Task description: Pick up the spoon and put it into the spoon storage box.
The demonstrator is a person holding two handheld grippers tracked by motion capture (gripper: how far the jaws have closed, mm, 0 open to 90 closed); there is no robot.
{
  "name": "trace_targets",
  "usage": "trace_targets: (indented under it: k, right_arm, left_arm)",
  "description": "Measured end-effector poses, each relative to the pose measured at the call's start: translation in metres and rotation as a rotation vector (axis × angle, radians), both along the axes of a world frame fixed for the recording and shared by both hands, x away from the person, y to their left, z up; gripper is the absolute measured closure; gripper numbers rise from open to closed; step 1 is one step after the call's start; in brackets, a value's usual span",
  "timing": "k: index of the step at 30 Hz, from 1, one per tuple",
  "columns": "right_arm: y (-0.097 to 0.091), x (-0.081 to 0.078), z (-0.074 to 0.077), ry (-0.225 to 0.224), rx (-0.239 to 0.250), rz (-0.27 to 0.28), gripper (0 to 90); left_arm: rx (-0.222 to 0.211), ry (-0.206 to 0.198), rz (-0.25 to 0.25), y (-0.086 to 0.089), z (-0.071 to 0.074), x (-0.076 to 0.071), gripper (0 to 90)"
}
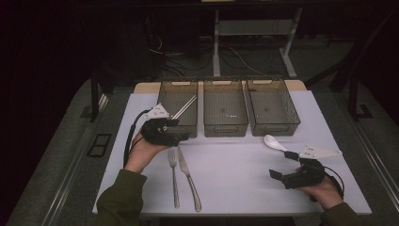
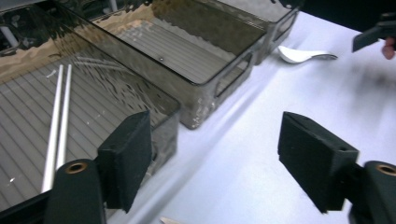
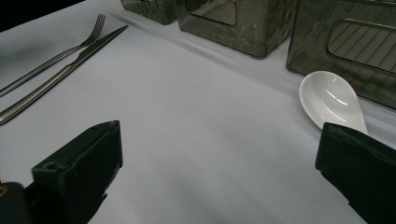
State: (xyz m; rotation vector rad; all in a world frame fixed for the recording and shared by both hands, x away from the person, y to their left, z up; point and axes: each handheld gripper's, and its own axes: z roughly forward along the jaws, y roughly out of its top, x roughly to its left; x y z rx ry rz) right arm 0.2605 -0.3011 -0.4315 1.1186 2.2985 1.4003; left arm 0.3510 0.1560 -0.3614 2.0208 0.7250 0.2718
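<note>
- Your table is covered in a white cloth, and everything else sits on it.
- Three smoky clear bins stand side by side along its far edge: the left bin, the middle bin and the right bin.
- Your left gripper hovers at the near end of the left bin. In the left gripper view its jaws stand wide apart with nothing between them, one pad over the bin's near wall and the other over bare cloth.
- Your right gripper rests low at the near right of the table. In the right gripper view its jaws are spread wide, with only cloth between them.
- The white chopsticks lie together inside the left bin, slanted along its floor; the left gripper view shows them free of the pads.
- The knife and the fork lie side by side on the cloth just near of your left gripper, handles toward you.
- The white soup spoon lies on the cloth just in front of the right bin, close to your right gripper; in the right gripper view its bowl faces up, just beyond one pad and not touched.
</note>
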Motion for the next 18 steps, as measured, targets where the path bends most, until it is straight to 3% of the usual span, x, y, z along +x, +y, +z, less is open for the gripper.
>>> trace_targets:
  k: [6, 18]
  right_arm:
    - [0.001, 0.000, 0.000, 0.005, -0.002, 0.006, 0.7]
    - [0.001, -0.001, 0.001, -0.004, 0.002, 0.012, 0.8]
  left_arm:
    - [0.009, -0.017, -0.016, 0.003, -0.014, -0.023, 18.6]
    - [-0.016, -0.025, -0.040, 0.009, -0.041, -0.058, 10.9]
